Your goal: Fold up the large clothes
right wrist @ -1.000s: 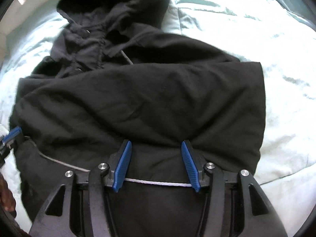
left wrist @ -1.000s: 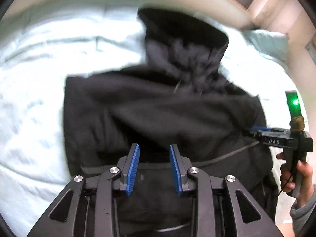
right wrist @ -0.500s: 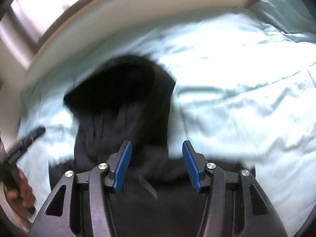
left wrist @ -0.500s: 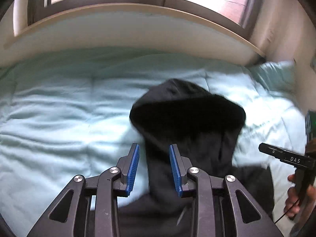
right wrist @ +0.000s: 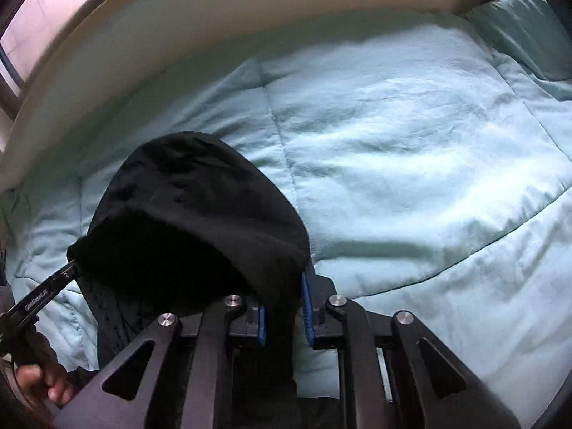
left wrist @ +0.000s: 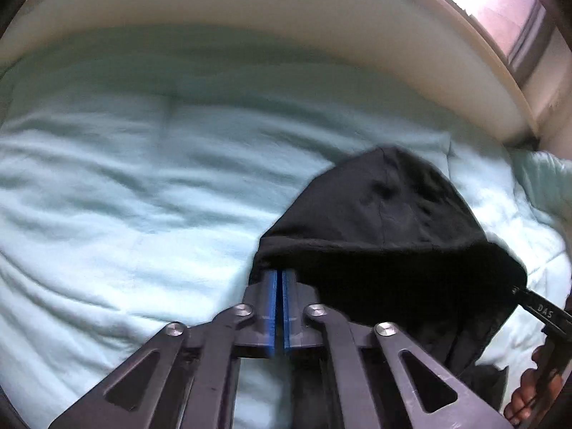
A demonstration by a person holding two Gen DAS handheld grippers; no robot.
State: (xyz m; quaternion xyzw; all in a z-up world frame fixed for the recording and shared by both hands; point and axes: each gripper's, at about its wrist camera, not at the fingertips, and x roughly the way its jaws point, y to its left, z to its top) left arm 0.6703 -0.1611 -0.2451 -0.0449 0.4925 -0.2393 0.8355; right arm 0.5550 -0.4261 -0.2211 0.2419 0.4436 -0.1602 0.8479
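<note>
A black hooded jacket (left wrist: pixel 386 236) lies on a light teal bed; its hood points toward the headboard. In the left wrist view my left gripper (left wrist: pixel 279 279) has its blue pads pressed together on the left edge of a lifted black fold. In the right wrist view the jacket (right wrist: pixel 200 214) fills the lower left, and my right gripper (right wrist: pixel 286 307) is shut on the right edge of the same fold, with black cloth bunched between its pads. Each gripper's tip shows at the other view's edge, holding the fold's far corner. The jacket's body is hidden below the fold.
The teal comforter (left wrist: pixel 143 186) spreads wide to the left, and in the right wrist view (right wrist: pixel 411 150) to the right. A cream headboard (left wrist: pixel 250 7) and windows stand beyond it. A teal pillow (right wrist: pixel 518 28) lies at the far right.
Both grippers were open over the jacket's lower edge. They have shut on the cloth and carried the fold up toward the hood, so the jacket's body is now covered.
</note>
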